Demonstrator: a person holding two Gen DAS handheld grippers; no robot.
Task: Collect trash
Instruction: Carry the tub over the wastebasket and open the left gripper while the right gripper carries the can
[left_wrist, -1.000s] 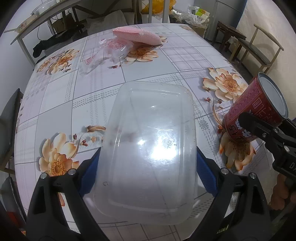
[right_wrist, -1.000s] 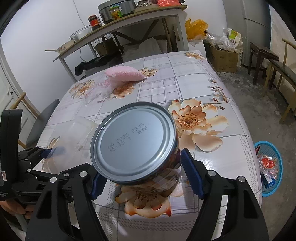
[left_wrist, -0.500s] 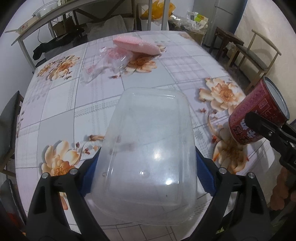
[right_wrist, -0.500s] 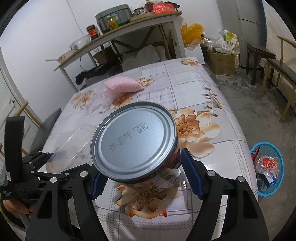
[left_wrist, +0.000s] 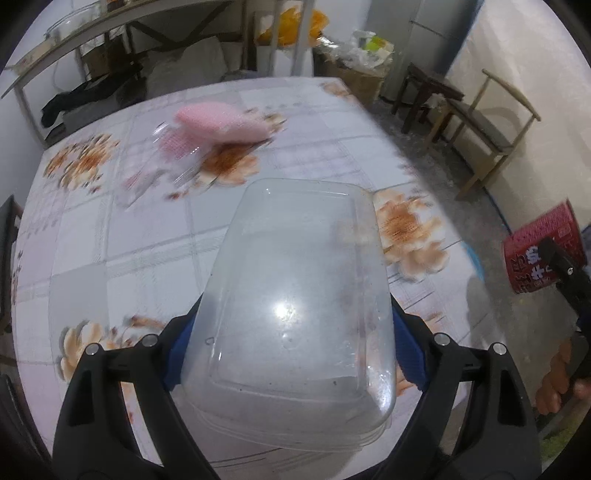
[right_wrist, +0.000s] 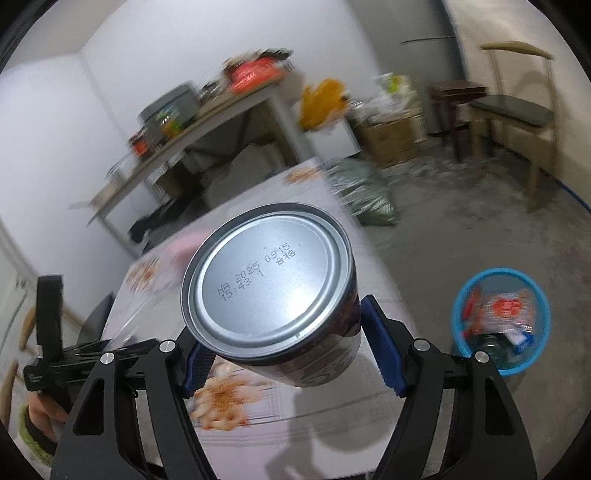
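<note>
At the bottom of each wrist view, both tongs grip trash clear of the table (left_wrist: 110, 236): the left gripper (left_wrist: 291, 347) clamps the tub (left_wrist: 295, 295), the right gripper (right_wrist: 288, 343) the can (right_wrist: 273, 291), tilted, probably bound for the bin (right_wrist: 463, 295) at right.

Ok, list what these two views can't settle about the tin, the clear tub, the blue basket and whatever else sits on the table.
- Tin, right wrist view: open end faces away; contents hidden.
- Its label, left wrist view: blurred, partly behind the right gripper's finger, cut by the frame edge.
- Clear tub: its near end covers the left gripper's pads.
- Blue basket: contents smeared by motion blur.
- Pink thing and clear wrappers on the table: too blurred to identify.
</note>
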